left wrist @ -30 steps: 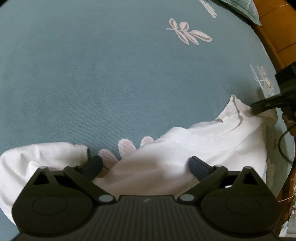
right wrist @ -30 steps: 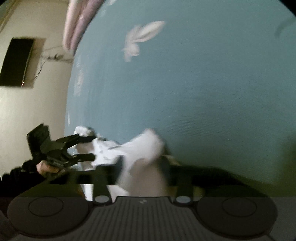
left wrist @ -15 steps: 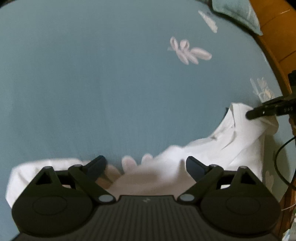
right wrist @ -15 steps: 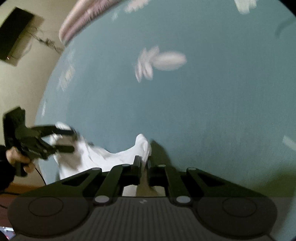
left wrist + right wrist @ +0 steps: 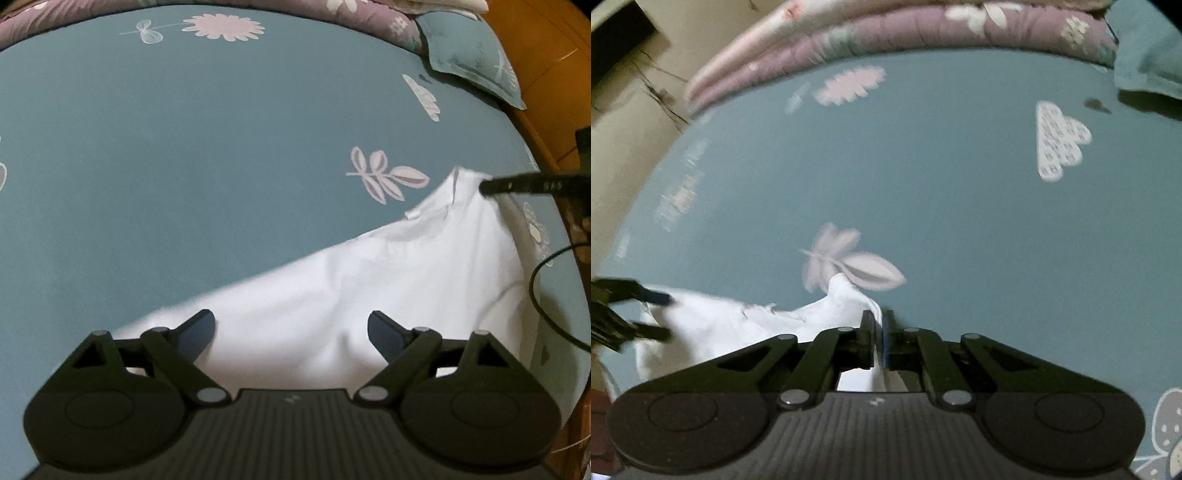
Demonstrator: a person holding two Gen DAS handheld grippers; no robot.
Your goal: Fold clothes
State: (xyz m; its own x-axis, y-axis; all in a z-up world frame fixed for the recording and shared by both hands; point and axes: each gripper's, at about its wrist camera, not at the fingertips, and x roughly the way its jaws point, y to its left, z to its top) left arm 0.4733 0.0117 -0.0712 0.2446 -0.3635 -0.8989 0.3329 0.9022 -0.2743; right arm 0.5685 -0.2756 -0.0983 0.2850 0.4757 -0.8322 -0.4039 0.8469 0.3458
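Garment: a white garment lay partly on the teal floral bedsheet, one corner drawn up toward the right edge of the left wrist view.
Right gripper: clenched on a peak of the white cloth, a thin fold pinched between its closed jaws.
Left gripper: jaws wide but closing, the cloth lying below and between them, pads not pressing on it.
Surroundings: a purple floral quilt ran along the far edge of the bed; a teal pillow sat at the far right corner beside a wooden bed frame.
Cable: a black cable curved just beside the garment's right edge.
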